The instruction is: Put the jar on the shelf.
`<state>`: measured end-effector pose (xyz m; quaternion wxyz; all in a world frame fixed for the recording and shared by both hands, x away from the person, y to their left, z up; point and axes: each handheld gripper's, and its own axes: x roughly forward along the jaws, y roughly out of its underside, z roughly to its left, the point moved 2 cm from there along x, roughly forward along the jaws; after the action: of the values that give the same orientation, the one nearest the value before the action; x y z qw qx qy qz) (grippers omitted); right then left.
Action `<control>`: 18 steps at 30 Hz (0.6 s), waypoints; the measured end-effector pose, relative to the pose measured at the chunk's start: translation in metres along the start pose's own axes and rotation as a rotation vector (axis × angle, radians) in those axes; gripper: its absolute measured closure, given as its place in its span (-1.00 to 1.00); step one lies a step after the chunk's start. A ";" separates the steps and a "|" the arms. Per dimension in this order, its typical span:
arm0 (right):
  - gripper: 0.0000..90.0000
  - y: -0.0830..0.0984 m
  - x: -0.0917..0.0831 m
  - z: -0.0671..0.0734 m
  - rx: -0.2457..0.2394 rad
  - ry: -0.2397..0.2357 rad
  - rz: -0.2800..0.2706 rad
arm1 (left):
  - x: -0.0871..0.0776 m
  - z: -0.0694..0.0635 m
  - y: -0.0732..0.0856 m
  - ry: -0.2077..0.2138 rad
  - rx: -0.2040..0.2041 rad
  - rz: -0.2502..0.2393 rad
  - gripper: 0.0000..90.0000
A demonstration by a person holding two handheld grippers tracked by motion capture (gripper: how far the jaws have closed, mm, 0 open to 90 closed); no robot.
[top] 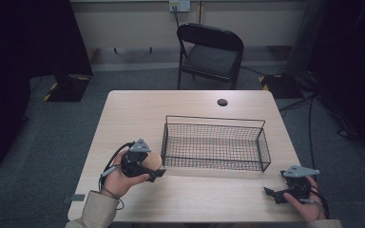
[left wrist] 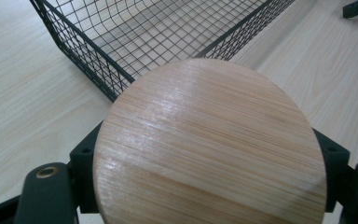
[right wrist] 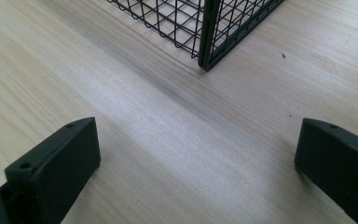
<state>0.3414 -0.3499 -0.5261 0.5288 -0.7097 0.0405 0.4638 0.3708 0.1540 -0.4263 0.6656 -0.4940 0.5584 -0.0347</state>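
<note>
From above, on counter [top: 190,102] of pale wood grain: left gripper [top: 156,172] clamped on round wooden disc [top: 153,160], held just beside near-left corner of black wire basket [top: 216,142]. Basket rectangular, fine mesh walls, thin top rail. Right gripper [top: 272,194] low at near-right edge, well apart from basket, jaws spread, nothing between them. Dark folding chair [top: 210,54] beyond far edge. No legible writing or brand noted.

Along left gripper view: disc [left wrist: 209,144] smooth, light, straight horizontal grain, slight sheen, circular outline; black jaws pressed on either side. Basket corner [left wrist: 121,74] directly behind.

Along right gripper view: jaws wide apart over bare counter [right wrist: 168,140]; basket corner post [right wrist: 209,35] ahead, resting on surface.
</note>
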 end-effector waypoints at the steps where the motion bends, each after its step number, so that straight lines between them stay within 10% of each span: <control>1: -1.00 0.000 0.000 0.000 0.000 0.000 0.000 | 0.000 0.000 -0.001 0.001 -0.001 0.001 -0.50; 18: -1.00 0.000 0.000 0.000 0.000 0.000 0.000 | 0.001 -0.002 -0.024 0.011 0.010 -0.003 -0.50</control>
<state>0.3414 -0.3500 -0.5261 0.5288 -0.7096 0.0405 0.4639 0.3820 0.1401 -0.4107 0.6650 -0.4912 0.5611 -0.0409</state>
